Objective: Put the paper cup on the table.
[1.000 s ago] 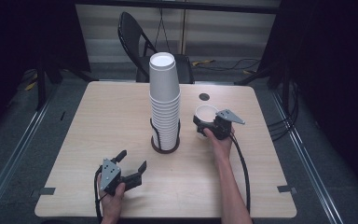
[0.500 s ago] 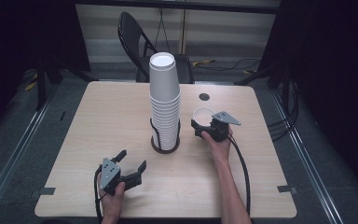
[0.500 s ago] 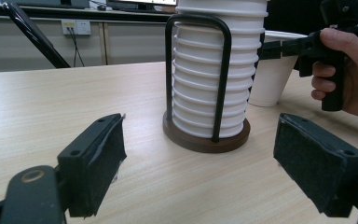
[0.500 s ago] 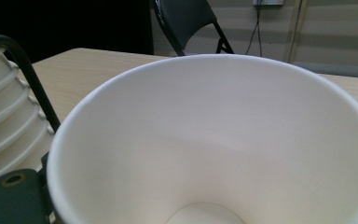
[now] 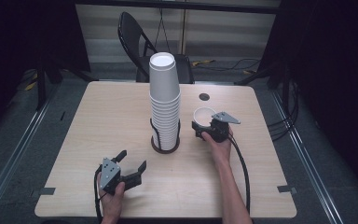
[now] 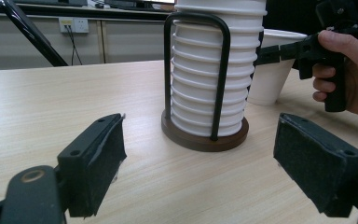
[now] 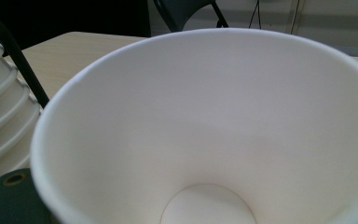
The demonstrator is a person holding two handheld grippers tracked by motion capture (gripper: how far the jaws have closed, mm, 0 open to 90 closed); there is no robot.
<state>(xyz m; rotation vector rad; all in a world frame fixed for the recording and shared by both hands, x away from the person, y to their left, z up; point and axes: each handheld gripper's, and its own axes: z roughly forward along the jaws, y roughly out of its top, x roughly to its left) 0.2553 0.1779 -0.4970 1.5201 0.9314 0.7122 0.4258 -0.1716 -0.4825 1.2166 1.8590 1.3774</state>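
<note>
We are seeing the right claw (image 5: 199, 127) gripping a single white paper cup (image 5: 203, 115), which is standing upright, mouth up, on the tabletop (image 5: 98, 121) just right of the tall stack of white cups (image 5: 164, 100). The cup is sitting at the tip of that claw, on the side away from the person's hand; in the right gripper view its open mouth is looming directly ahead, rim close to the lens. The stack is resting in a black wire holder (image 6: 221, 65) on a round brown base (image 6: 200, 139). The left claw (image 5: 131, 168) is lying low near the tabletop's front edge, its jaws spread wide and holding nothing, pointing toward the stack from well apart.
</note>
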